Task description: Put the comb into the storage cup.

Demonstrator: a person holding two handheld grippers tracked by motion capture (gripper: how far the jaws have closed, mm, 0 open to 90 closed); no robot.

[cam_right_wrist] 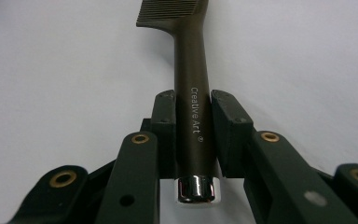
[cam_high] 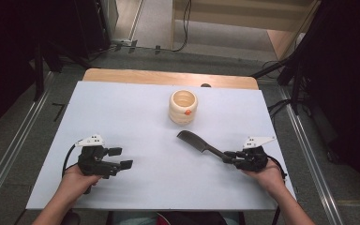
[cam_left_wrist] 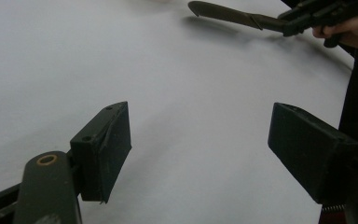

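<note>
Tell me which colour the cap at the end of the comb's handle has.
Shiny silver cap, clearest in the right gripper view.

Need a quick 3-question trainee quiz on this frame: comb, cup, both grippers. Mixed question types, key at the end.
1. True or false: the right gripper is shut on the handle of the comb.
2. Multiple choice: the left gripper has its jaws (A) shut on the comb, (B) open with nothing between them, (C) shut on the cup.
3. Short answer: what stands upright on the white table beyond the comb's toothed end?

Key
1. True; both pads press the handle in the right gripper view.
2. B.
3. The cream ribbed cup, with a small orange spot on its side.
</note>
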